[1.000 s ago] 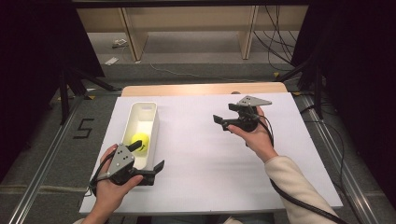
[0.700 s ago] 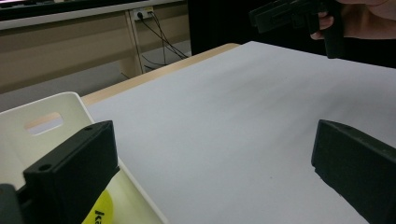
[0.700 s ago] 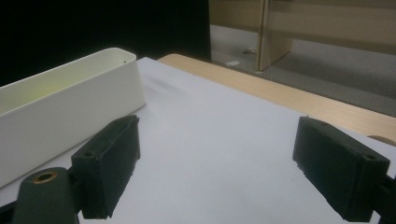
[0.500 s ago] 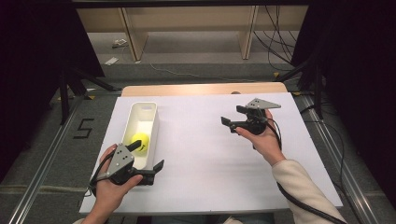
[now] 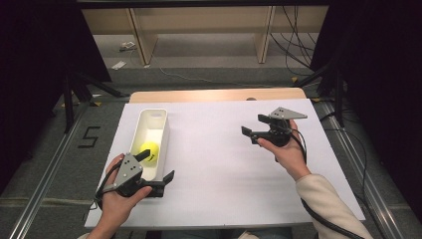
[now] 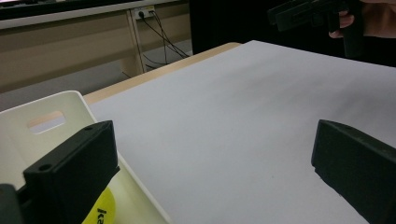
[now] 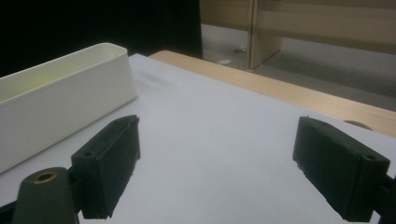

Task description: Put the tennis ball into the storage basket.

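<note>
A long white bin (image 5: 160, 115) lies on the left of the white table, with a yellow ball (image 5: 149, 152) in its near end. My left gripper (image 5: 158, 165) is open and straddles the bin's near right wall, one jaw above the ball and the other outside over the table. In the left gripper view the ball (image 6: 100, 212) peeks out below the left jaw of that gripper (image 6: 210, 158), inside the bin (image 6: 56, 105). My right gripper (image 5: 254, 124) is open and empty, held above the table's right half and pointing left toward the bin (image 7: 60, 93). Nothing lies between the jaws of the right gripper (image 7: 224, 163).
The white sheet (image 5: 224, 164) covers the table, and a wooden strip (image 5: 214, 94) shows along its far edge. Beyond it are a grey floor, wooden furniture legs and cables. A cable (image 5: 323, 219) trails from the right gripper along the forearm.
The right gripper has drifted a little to the right and toward the person, still open. The left gripper and the ball have not moved.
</note>
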